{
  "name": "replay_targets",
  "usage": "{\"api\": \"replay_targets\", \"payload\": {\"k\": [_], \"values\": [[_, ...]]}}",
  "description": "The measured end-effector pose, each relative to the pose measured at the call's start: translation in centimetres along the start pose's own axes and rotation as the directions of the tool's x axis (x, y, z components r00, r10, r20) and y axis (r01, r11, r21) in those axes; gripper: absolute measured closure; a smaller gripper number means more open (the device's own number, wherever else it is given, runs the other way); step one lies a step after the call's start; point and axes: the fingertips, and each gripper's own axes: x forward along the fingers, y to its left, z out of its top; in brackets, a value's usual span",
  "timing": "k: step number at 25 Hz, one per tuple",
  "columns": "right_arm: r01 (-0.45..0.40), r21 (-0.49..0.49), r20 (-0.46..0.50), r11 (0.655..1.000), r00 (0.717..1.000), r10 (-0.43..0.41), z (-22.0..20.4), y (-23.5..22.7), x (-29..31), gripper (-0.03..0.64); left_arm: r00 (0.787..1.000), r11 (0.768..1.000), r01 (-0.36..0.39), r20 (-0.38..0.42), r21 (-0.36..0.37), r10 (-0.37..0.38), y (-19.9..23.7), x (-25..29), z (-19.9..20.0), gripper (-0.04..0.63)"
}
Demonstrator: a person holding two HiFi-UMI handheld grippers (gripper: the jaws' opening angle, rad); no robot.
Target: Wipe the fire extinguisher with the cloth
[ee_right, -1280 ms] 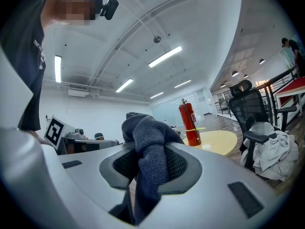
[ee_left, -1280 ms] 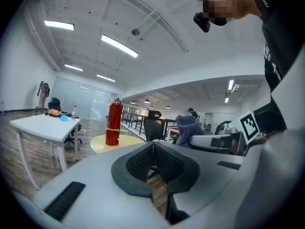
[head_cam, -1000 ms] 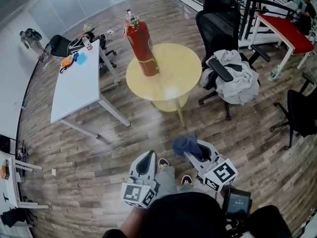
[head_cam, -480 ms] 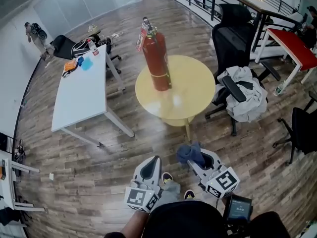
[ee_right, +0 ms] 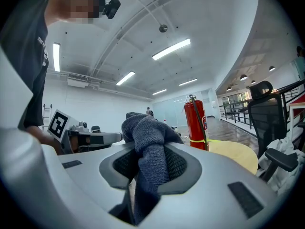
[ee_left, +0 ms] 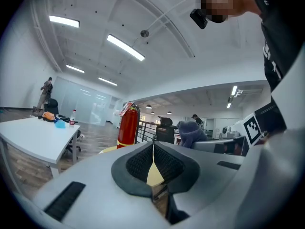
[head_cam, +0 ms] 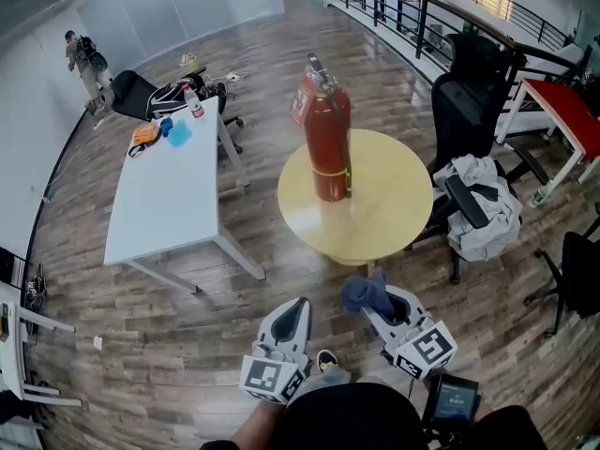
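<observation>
Approach step: my right gripper clenches the dark grey-blue towel cloth, my left gripper is closed and empty; next I must reach the tall red fire extinguisher.

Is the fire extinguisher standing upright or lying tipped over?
Upright: the fire extinguisher stands on its base on the round table, valve uppermost.

Both tools are held low, close in front of the person, side by side. The left tool has its jaws pressed together, empty; the right tool clamps a cloth.
</observation>
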Motion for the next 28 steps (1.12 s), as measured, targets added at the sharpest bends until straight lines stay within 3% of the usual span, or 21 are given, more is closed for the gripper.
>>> {"api": "replay_targets", "payload": {"k": [16, 28], "values": [[0.058, -0.030, -0.045, 0.998, 0.997, -0.059, -1.1, -1.2, 4.1, 0.508, 0.999, 0.999, 0.042, -0.009, -0.026, -0.042, 4.3, 1.7, -0.5, 0.572], [0.075, -0.022, -0.084, 0.997, 0.994, -0.076, -1.6, -8.8, 8.2, 0.508, 0.999, 0.999, 0.039, -0.025, -0.030, -0.039, 6.9, 9.6, 0.0, 0.572]]}}
